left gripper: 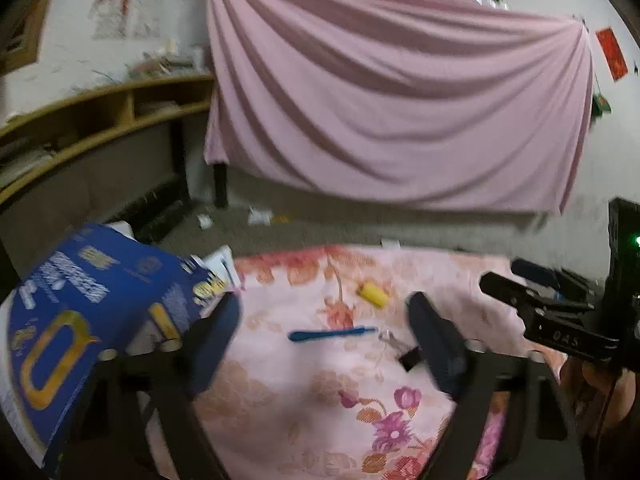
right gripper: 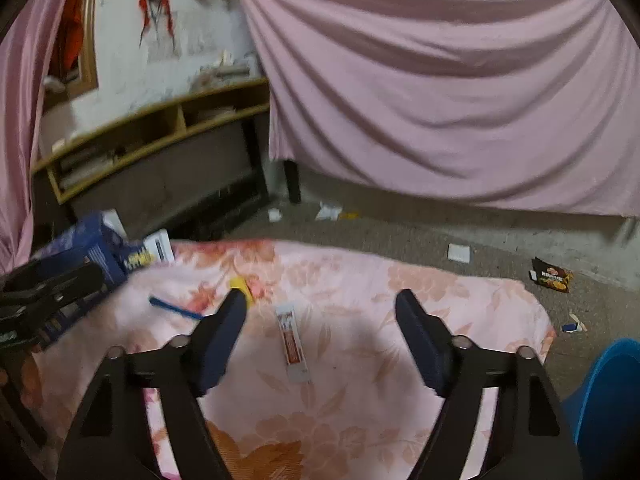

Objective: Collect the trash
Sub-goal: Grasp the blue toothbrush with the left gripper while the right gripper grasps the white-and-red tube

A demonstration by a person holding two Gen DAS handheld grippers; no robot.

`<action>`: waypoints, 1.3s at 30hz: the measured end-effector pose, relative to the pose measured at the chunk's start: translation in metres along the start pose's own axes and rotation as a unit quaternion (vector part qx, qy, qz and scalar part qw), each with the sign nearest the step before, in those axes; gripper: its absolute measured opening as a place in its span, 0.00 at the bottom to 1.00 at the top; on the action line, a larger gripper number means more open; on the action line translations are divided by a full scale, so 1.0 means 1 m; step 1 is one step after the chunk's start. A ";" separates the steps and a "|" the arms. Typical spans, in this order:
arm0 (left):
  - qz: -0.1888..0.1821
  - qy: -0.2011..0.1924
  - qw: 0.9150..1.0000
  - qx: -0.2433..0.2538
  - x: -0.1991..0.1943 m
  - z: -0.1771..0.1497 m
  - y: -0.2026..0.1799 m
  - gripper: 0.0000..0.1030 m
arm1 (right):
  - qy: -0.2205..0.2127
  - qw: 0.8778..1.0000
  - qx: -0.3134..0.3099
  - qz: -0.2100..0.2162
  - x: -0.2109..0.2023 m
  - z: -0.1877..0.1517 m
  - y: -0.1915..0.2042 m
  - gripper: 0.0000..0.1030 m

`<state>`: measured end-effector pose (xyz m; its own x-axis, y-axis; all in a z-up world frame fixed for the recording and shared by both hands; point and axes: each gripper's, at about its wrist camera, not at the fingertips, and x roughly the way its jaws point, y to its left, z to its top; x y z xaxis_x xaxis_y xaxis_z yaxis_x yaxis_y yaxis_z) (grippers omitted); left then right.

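Observation:
On the floral pink cloth [left gripper: 304, 392] lie a yellow lighter-like piece [left gripper: 373, 293], a blue stick [left gripper: 332, 334] and a black binder clip [left gripper: 408, 356]. My left gripper [left gripper: 324, 312] is open above them, empty. A blue box [left gripper: 88, 312] stands at its left. My right gripper [right gripper: 320, 312] is open and empty over a white and red tube [right gripper: 293, 344]. The yellow piece [right gripper: 242, 285] and blue stick [right gripper: 172, 306] lie to its left. The right gripper also shows in the left wrist view [left gripper: 536, 308], and the left one in the right wrist view [right gripper: 48, 292].
A pink sheet [right gripper: 440, 92] hangs behind. A wooden shelf [right gripper: 160, 132] stands at back left. Scraps lie on the grey floor: white papers [right gripper: 328, 212], a white card [right gripper: 459, 253], a dark snack wrapper [right gripper: 552, 276]. A blue container [right gripper: 608, 404] is at lower right.

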<state>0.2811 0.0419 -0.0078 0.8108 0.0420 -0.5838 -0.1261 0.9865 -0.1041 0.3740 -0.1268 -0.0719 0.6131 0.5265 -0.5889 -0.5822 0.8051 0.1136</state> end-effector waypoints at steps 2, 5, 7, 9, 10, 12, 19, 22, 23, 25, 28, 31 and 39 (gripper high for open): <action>0.000 0.022 1.000 0.010 0.015 -0.003 -0.001 0.64 | 0.018 1.000 -0.005 0.006 0.008 -0.002 0.000 0.60; -0.005 0.055 0.998 0.020 0.033 -0.005 0.003 0.59 | 0.044 0.999 -0.011 0.021 0.018 -0.003 0.001 0.48; -0.004 0.079 0.997 0.026 0.046 -0.007 0.005 0.53 | 0.062 0.998 -0.014 0.029 0.025 -0.004 0.002 0.44; -0.006 0.098 0.995 0.028 0.055 -0.009 0.006 0.53 | 0.080 0.996 -0.016 0.039 0.032 -0.005 0.003 0.41; -0.005 0.110 0.993 0.029 0.062 -0.011 0.007 0.53 | 0.088 0.995 -0.016 0.041 0.035 -0.006 0.003 0.41; -0.009 0.122 0.992 0.031 0.071 -0.012 0.008 0.53 | 0.107 0.993 -0.015 0.048 0.043 -0.008 0.003 0.40; -0.022 0.153 0.987 0.044 0.098 -0.009 0.006 0.53 | 0.157 0.985 0.002 0.072 0.064 -0.011 -0.004 0.38; -0.014 0.170 0.981 0.087 0.107 -0.010 -0.004 0.53 | 0.172 0.982 0.001 0.078 0.069 -0.013 -0.003 0.38; -0.013 0.172 0.979 0.104 0.108 -0.012 -0.007 0.53 | 0.173 0.982 0.001 0.078 0.070 -0.013 -0.002 0.38; -0.015 0.178 0.977 0.119 0.112 -0.015 -0.010 0.53 | 0.174 0.982 0.001 0.078 0.070 -0.013 -0.002 0.38; -0.023 0.185 0.974 0.127 0.117 -0.016 -0.009 0.52 | 0.173 0.982 -0.003 0.075 0.069 -0.013 -0.001 0.37; -0.030 0.189 0.972 0.134 0.121 -0.018 -0.010 0.46 | 0.174 0.982 -0.011 0.075 0.069 -0.014 0.002 0.22; -0.065 0.206 0.956 0.200 0.122 -0.029 -0.033 0.07 | 0.178 0.979 -0.031 0.092 0.067 -0.015 0.008 0.12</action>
<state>0.3681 0.0096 -0.0986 0.5010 -0.0695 -0.8626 0.2565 0.9639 0.0713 0.4017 -0.0891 -0.1226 0.2764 0.5228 -0.8064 -0.7034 0.6818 0.2009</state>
